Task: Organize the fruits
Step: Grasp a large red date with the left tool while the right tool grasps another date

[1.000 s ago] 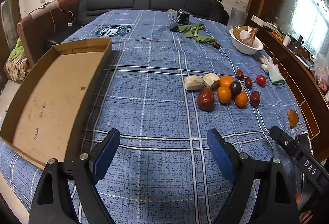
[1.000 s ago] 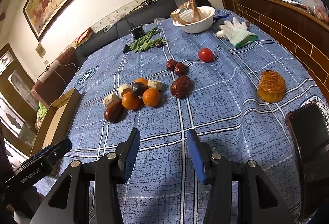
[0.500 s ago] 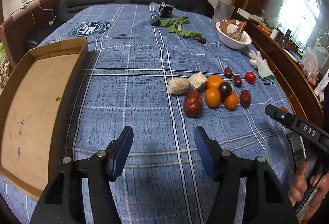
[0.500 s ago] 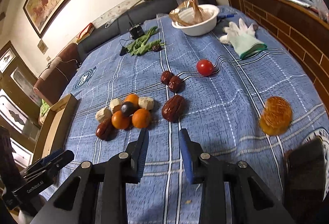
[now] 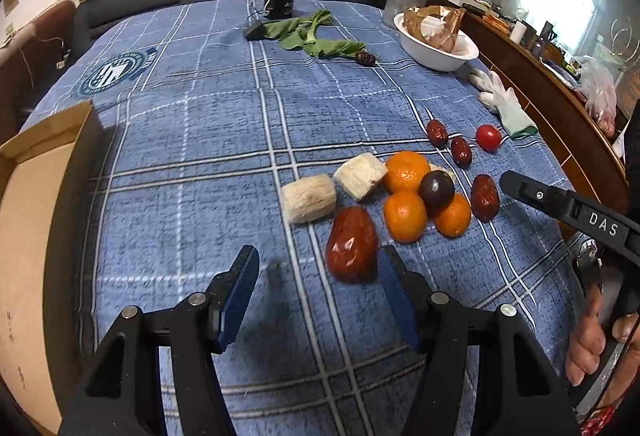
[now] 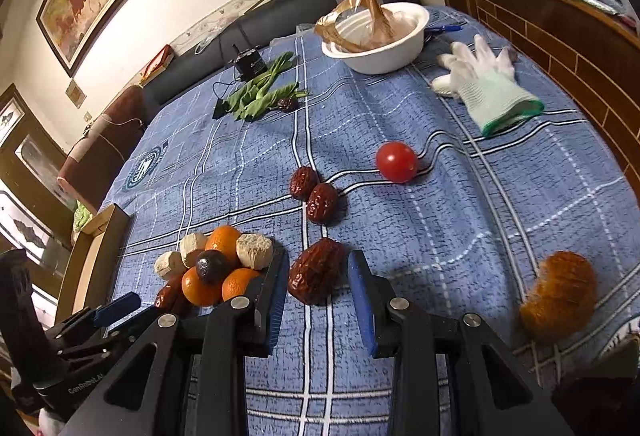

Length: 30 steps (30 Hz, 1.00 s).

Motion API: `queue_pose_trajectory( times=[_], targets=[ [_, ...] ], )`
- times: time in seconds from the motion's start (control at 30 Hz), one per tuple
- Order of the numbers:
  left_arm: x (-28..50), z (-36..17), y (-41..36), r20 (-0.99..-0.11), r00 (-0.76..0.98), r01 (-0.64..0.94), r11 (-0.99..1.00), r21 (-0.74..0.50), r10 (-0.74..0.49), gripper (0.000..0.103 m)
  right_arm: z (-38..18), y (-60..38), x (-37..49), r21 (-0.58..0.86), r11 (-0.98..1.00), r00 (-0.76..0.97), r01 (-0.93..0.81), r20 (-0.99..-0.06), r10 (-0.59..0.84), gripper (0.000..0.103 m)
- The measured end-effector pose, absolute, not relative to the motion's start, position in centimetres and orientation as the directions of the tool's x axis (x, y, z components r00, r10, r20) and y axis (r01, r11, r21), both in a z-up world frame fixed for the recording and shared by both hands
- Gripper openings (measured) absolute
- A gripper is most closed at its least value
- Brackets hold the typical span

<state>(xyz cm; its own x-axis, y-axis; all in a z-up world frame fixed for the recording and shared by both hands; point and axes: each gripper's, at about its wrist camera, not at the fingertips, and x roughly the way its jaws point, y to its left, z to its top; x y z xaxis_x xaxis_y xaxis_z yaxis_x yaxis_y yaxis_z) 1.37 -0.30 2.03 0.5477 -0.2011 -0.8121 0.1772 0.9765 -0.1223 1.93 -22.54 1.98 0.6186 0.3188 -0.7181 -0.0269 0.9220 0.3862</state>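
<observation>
A pile of fruit lies on the blue plaid cloth: three oranges (image 5: 404,214), a dark plum (image 5: 436,189), pale cut chunks (image 5: 308,198) and a large red-brown date (image 5: 352,245). My left gripper (image 5: 318,278) is open, its right finger beside that date. In the right wrist view my right gripper (image 6: 318,278) is open with another large date (image 6: 316,276) between its fingers, apart from both. Two small dates (image 6: 314,194) and a red tomato (image 6: 396,161) lie beyond. The pile shows at the left (image 6: 216,264).
A cardboard tray (image 5: 28,236) lies at the left edge. A white bowl (image 5: 436,44), gloves (image 6: 484,84), green leaves (image 5: 312,36) and a black device (image 5: 278,2) are at the far side. A brown pastry (image 6: 560,294) lies at the right.
Both grippers have moved forward toward the fruit. The left one has come up to the red-brown date and the right one has opened wider around the other large date.
</observation>
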Motion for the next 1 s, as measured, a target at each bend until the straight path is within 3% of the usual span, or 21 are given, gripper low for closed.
queue_pose_trajectory(
  times=[0.37, 0.53, 0.63, 0.73, 0.93, 1.0],
  targets=[
    [3.1, 0.6, -2.2, -0.819, 0.546, 0.184, 0.979, -0.087, -0.176, 0.061, 0.8, -21.0, 3.2, 0.349, 0.937, 0.598, -0.032, -0.745, 0.298, 0.035],
    [2.8, 0.3, -3.6, -0.818, 0.566, 0.205, 0.979, 0.019, -0.102, 0.061, 0.8, -20.6, 3.3, 0.331, 0.943, 0.604, -0.026, -0.747, 0.279, 0.035],
    [2.5, 0.4, -3.3, -0.817, 0.565, 0.205, 0.979, 0.008, -0.112, 0.06, 0.7, -20.3, 3.4, 0.315, 0.949, 0.607, -0.03, -0.749, 0.268, 0.035],
    [2.1, 0.6, -2.9, -0.813, 0.57, 0.208, 0.978, 0.004, -0.118, 0.029, 0.3, -20.2, 3.7, 0.313, 0.949, 0.597, -0.033, -0.756, 0.27, 0.035],
    [1.4, 0.7, -2.0, -0.812, 0.561, 0.197, 0.979, -0.06, -0.162, 0.03, 0.4, -20.1, 3.2, 0.3, 0.954, 0.601, -0.03, -0.757, 0.257, 0.033],
    [1.4, 0.7, -2.1, -0.809, 0.557, 0.207, 0.975, -0.084, -0.188, 0.04, 0.5, -20.2, 2.8, 0.319, 0.947, 0.598, -0.029, -0.754, 0.272, 0.033]
  ],
)
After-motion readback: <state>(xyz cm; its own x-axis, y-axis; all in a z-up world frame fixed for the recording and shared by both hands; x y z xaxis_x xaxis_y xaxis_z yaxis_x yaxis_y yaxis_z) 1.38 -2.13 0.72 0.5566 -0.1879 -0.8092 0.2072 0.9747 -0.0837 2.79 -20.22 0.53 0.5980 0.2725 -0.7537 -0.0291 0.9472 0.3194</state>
